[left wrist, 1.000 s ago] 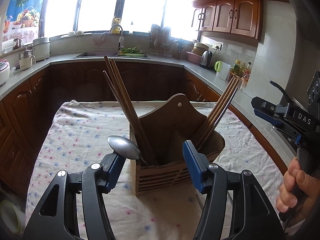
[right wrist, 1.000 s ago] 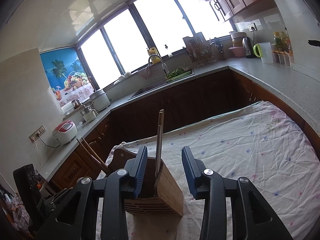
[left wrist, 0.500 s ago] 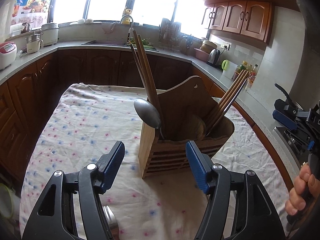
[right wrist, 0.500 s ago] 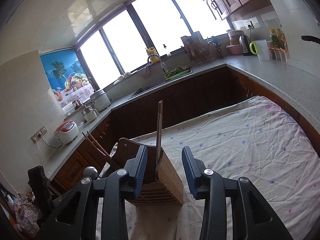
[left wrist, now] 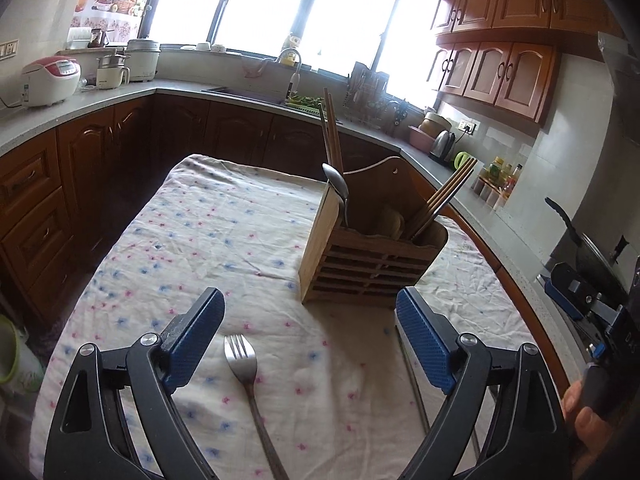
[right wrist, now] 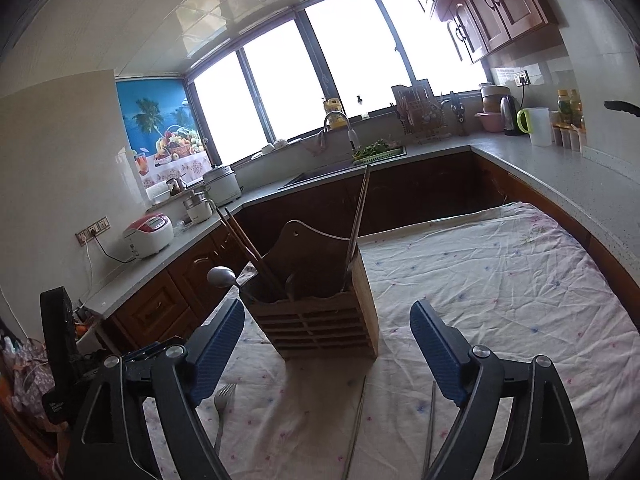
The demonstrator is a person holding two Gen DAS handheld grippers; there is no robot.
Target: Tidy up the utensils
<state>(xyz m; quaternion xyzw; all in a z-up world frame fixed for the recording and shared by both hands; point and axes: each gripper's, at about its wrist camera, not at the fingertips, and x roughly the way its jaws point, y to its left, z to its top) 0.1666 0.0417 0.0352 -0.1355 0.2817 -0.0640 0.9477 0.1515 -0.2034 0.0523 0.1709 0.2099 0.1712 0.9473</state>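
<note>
A wooden utensil holder [left wrist: 372, 264] stands on the flowered tablecloth [left wrist: 208, 232]; it also shows in the right wrist view [right wrist: 320, 320]. It holds wooden chopsticks [left wrist: 333, 132], more chopsticks [left wrist: 448, 196] at its right end, and a metal spoon [left wrist: 338, 188] with the bowl up. My left gripper [left wrist: 310, 344] is open and empty, low over the cloth in front of the holder. A metal fork [left wrist: 246, 384] lies between its fingers. My right gripper [right wrist: 328, 348] is open and empty, in front of the holder. Two metal chopsticks [right wrist: 356, 424] lie on the cloth below it.
A thin metal chopstick [left wrist: 412, 376] lies by the left gripper's right finger. Dark wooden cabinets and a grey counter [left wrist: 80, 108] ring the table, with a rice cooker [left wrist: 50, 80], sink tap [left wrist: 294, 64] and kettle [left wrist: 442, 142]. The other gripper and a hand [left wrist: 588, 412] are at the right edge.
The left gripper let go of the spoon, which now stands in the holder, and pulled back toward the near edge. The fork has come into view. The right gripper backed off and opened wider.
</note>
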